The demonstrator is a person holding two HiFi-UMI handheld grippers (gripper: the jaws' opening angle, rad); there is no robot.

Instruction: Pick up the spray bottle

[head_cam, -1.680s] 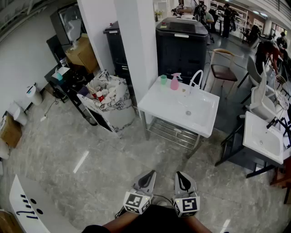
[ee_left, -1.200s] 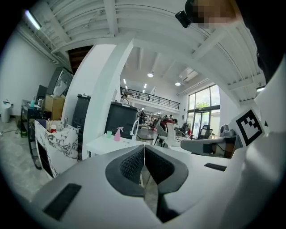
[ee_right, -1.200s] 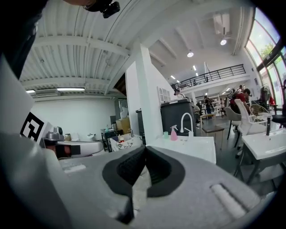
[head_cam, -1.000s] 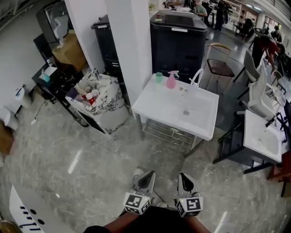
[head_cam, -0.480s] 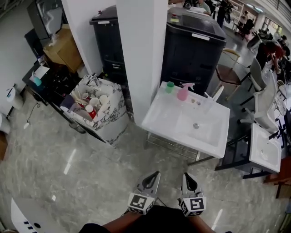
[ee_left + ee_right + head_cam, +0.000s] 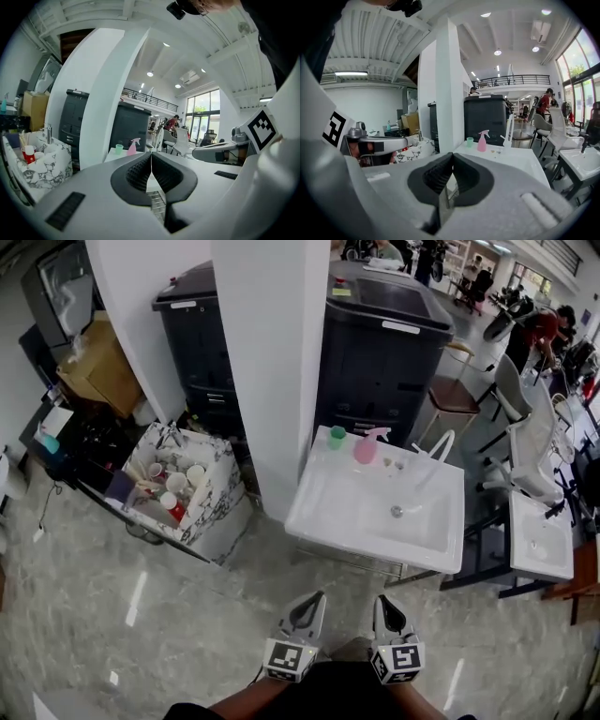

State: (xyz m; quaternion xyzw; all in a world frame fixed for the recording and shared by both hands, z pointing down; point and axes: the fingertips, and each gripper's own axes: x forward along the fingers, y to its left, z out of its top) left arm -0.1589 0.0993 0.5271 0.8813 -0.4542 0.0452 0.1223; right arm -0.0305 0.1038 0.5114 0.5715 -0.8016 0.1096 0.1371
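While the left claw (image 6: 312, 599) and the right claw (image 6: 380, 601) hang close to the person's body, each with its jaws pressed together on nothing, the pink spray bottle (image 6: 365, 448) stands upright on the back rim of the white sink (image 6: 314, 514), just beside a green cup (image 6: 337, 437) and well apart from both. A clean pickup likely means approaching first, parting one claw's jaws early, then gripping the bottle's body squarely below the trigger head, clear of the cup.

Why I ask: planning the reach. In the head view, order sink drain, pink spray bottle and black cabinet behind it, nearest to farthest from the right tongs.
1. Sink drain, ahead of the right tongs.
2. Pink spray bottle, on the back rim.
3. Black cabinet, behind that.
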